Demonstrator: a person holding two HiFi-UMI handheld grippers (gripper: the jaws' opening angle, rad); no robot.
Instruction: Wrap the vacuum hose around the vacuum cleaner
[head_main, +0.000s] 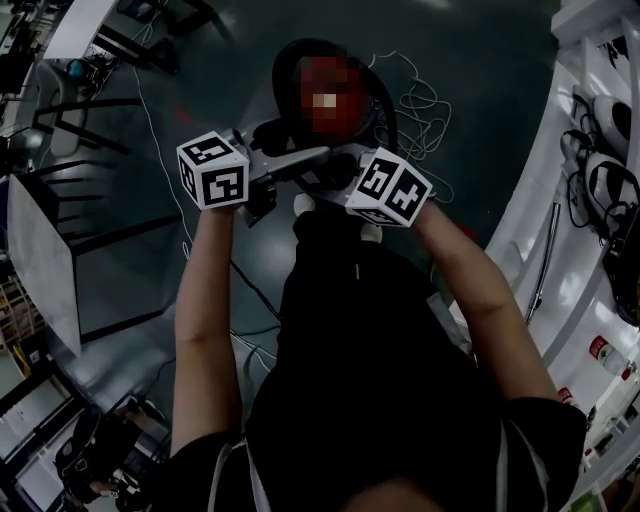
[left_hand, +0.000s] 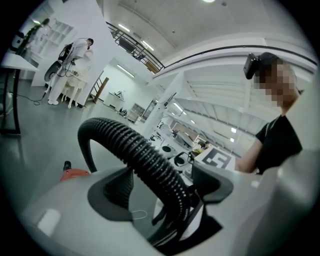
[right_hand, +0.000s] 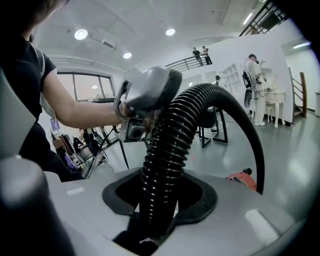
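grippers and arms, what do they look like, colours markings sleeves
Both the left gripper and right gripper have light grey bodies with dark curved jaw pads. Each carries a white cube with black square markers. The arms are bare below short black sleeves.

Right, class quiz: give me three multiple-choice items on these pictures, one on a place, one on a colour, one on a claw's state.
1. The red vacuum cleaner body stands: A on a white table; B on the grey polished floor; C on a chair.
2. The ribbed flexible hose is: A black; B white; C yellow.
3. The left claw has its jaws: A pressed together, empty; B apart, the hose between them; C out of view.
Answers: B, it sits on the floor behind the hose; A, dark ribs show in both gripper views; B, its own view shows the pads spread.
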